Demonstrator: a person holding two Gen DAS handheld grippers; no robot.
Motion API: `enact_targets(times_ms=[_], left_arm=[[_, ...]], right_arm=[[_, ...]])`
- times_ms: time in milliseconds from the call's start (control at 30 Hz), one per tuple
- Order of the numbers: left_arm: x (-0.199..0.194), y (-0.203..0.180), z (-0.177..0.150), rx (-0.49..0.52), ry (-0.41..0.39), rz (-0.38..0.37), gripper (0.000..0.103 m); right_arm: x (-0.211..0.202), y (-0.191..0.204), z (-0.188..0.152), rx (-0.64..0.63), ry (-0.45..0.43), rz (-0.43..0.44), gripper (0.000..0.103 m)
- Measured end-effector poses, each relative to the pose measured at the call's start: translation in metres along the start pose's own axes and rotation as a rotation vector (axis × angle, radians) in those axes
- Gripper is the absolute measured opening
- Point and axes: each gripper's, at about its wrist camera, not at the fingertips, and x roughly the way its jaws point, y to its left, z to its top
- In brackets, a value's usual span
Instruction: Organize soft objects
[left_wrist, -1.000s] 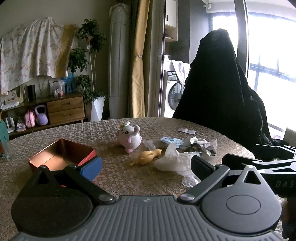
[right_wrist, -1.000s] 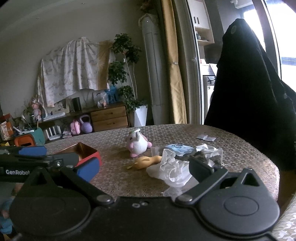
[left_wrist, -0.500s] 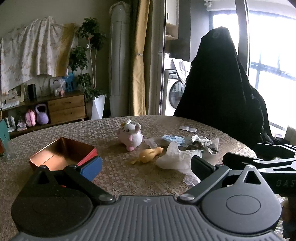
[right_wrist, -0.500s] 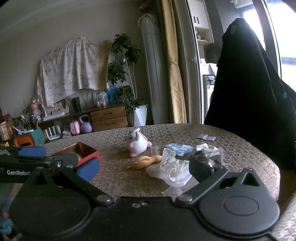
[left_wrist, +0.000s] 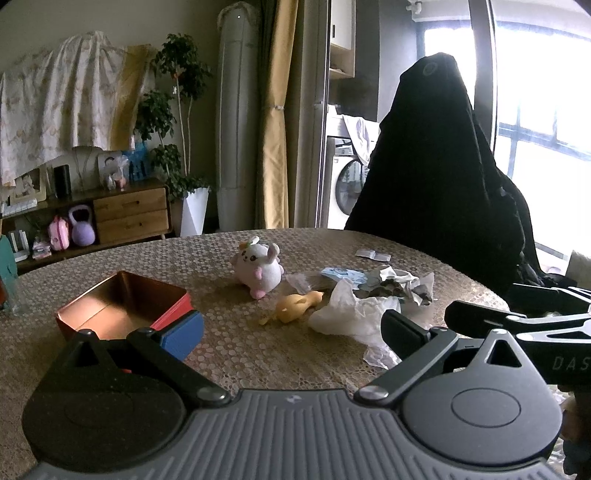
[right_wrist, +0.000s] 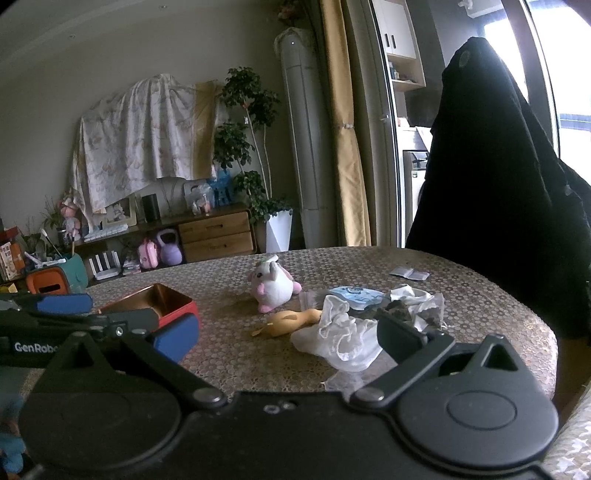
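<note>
A pink-and-white plush animal (left_wrist: 258, 271) (right_wrist: 274, 282) lies near the middle of the round table. In front of it is a yellow rubbery toy (left_wrist: 297, 306) (right_wrist: 291, 320). A crumpled white cloth (left_wrist: 351, 314) (right_wrist: 340, 339) lies to the toy's right. An open red tin box (left_wrist: 122, 306) (right_wrist: 159, 301) stands at the left, and nothing shows in the visible part of it. My left gripper (left_wrist: 291, 332) hovers open above the near table edge, short of the toys. My right gripper (right_wrist: 286, 336) is open beside it at about the same distance. Neither holds anything.
A blue packet (left_wrist: 341, 274), crumpled grey wrappers (left_wrist: 397, 286) and a small sachet (left_wrist: 373, 254) lie behind the cloth. A chair draped in a black coat (left_wrist: 436, 177) stands at the far right. The patterned table (left_wrist: 229, 350) shows bare cloth between the tin and the toys.
</note>
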Motion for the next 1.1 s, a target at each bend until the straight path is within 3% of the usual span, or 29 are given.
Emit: enact_targets(times_ms=[700, 1100], left_arm=[[0.005, 0.003, -0.001, -0.023, 0.011, -0.006, 0.103], [0.028, 0.003, -0.003, -0.012, 0.075, -0.015, 0.103]], right_arm=[[0.000, 0.001, -0.001, -0.004, -0.002, -0.002, 0.103], [0.011, 0.001, -0.005, 0.011, 0.018, 0.001, 0.103]])
